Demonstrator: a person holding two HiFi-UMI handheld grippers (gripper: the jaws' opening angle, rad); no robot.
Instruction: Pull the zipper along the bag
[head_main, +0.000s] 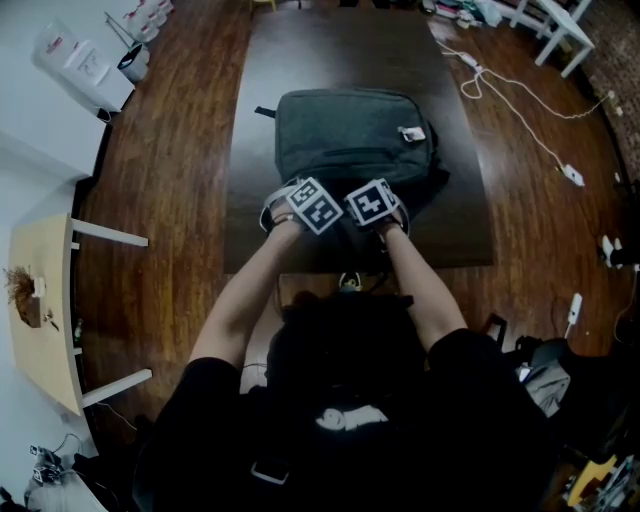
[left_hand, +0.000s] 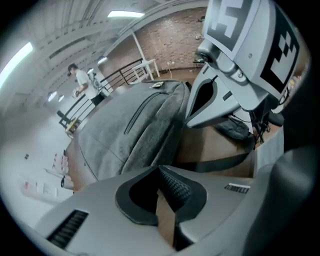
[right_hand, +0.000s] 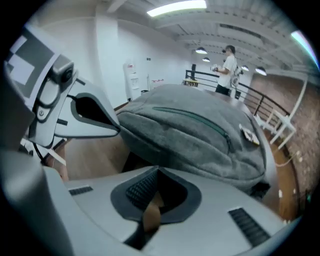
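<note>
Dark wooden flooring (head_main: 170, 150) is spreading across the room, and a dark brown table (head_main: 300, 60) is standing on it at 12 o'clock from the person. A grey bag (head_main: 350, 135) is lying flat on that table, filling its middle and reaching toward the near edge, with a small white tag (head_main: 411, 133) showing on its top face toward 2 o'clock. The person's 2 bare forearms are reaching forward to the near side of the bag, where the 2 marker cubes are sitting side by side, almost touching. The left gripper (left_hand: 158, 168) is pointing steeply down at the table just in front of the bag, and its jaws are pressing together at the tips with nothing caught between them. The right gripper (right_hand: 157, 168) is pointing down the same way, its jaws likewise clenched tip to tip and gripping nothing; only the brown surface is showing through the gap behind them. In the right gripper view the bag is rising at 12 o'clock beyond the jaws, and a thin greenish zipper (right_hand: 192, 119) is running across its rounded grey front toward 3 o'clock, lying closed. Neither gripper is touching the zipper. White cables (head_main: 520, 95) are trailing over the floor at 2 o'clock from the bag, and a pale side table (head_main: 45, 300) is standing at 9 o'clock. A person (right_hand: 227, 65) is standing by a black railing (right_hand: 260, 107) far behind the bag.
</note>
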